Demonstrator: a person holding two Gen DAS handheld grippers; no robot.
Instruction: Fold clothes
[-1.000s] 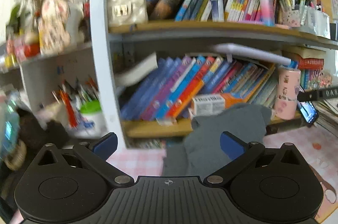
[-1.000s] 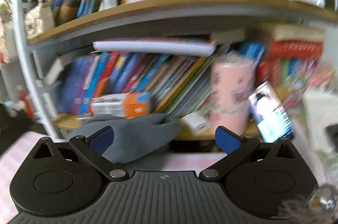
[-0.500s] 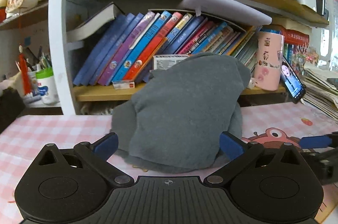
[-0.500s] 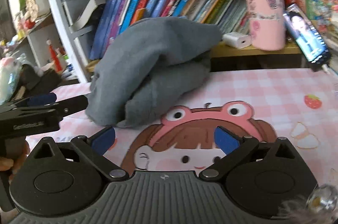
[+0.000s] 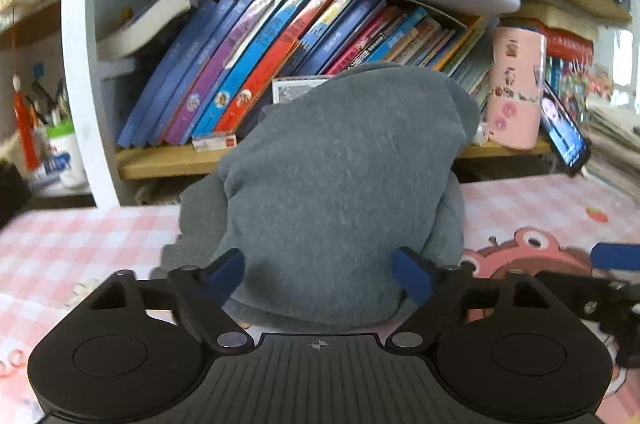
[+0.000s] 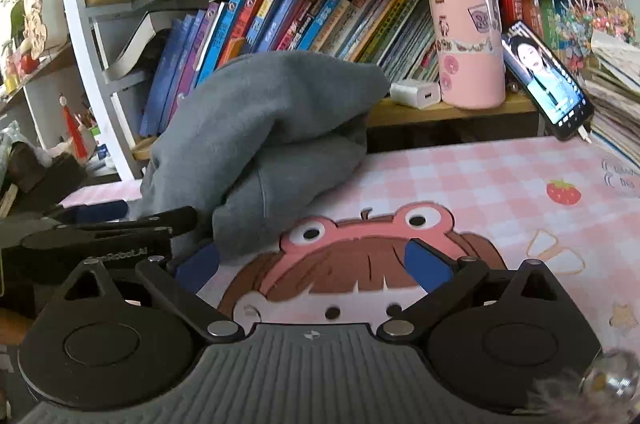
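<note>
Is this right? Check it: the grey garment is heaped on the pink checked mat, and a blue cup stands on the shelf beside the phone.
One detail is wrong: the cup is pink, not blue, as the right wrist view shows. The grey garment is heaped on the pink checked mat, and the cup stands on the shelf beside the phone.

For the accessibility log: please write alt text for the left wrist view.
A crumpled grey garment lies heaped on a pink checked table mat, its near edge between the closing blue-tipped left gripper. Behind stands a bookshelf of leaning books.
</note>
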